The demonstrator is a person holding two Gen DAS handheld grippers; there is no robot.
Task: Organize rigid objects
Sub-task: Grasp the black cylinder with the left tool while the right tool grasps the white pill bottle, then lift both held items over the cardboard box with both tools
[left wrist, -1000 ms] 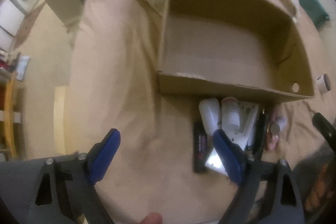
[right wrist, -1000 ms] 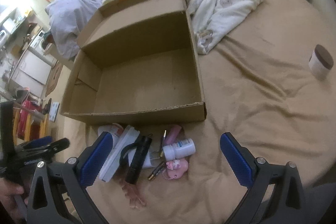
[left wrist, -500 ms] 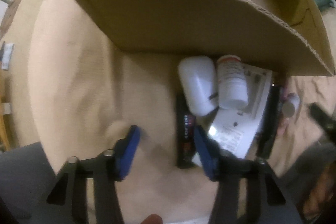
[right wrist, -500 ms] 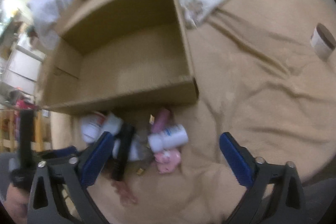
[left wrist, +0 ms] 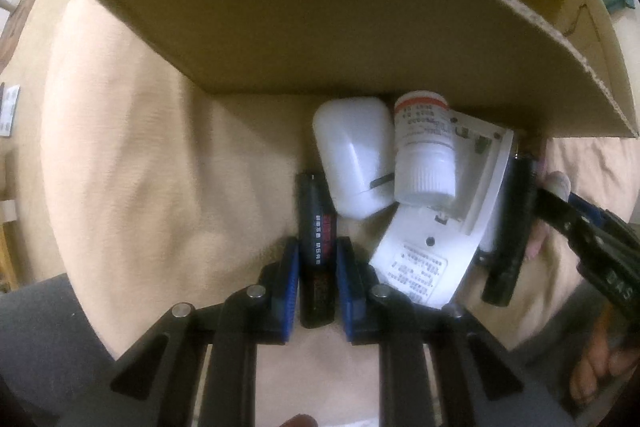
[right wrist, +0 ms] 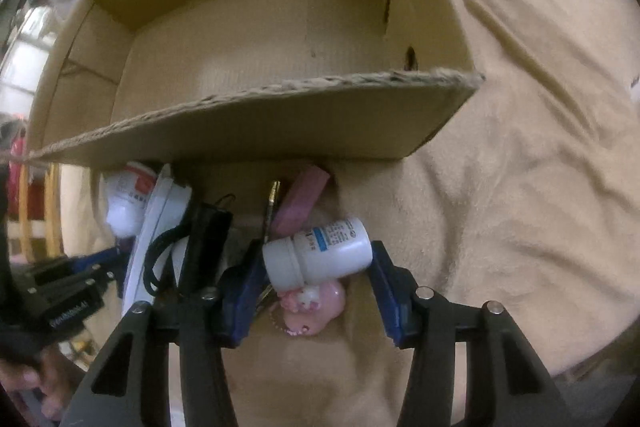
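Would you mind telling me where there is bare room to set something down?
The floor of the cardboard box is bare. So is the tan blanket right of the box, and left of the black stick in the left tongs. It is crowded below the box's near wall, around the white bottle between the right tongs.

From my right wrist camera, my right gripper (right wrist: 316, 267) sits low in the frame with its blue pads on either end of a white pill bottle (right wrist: 320, 253) lying on its side. Just under the bottle is a pink trinket (right wrist: 316, 307). Above it a pink bar (right wrist: 300, 205) leans toward the front wall of the cardboard box (right wrist: 256, 123) filling the upper frame. Left of center lie a black flashlight (right wrist: 204, 239) and a white flat device (right wrist: 158, 227). My left gripper (right wrist: 68, 291) shows at the lower left edge, on the tan blanket (right wrist: 520, 167).
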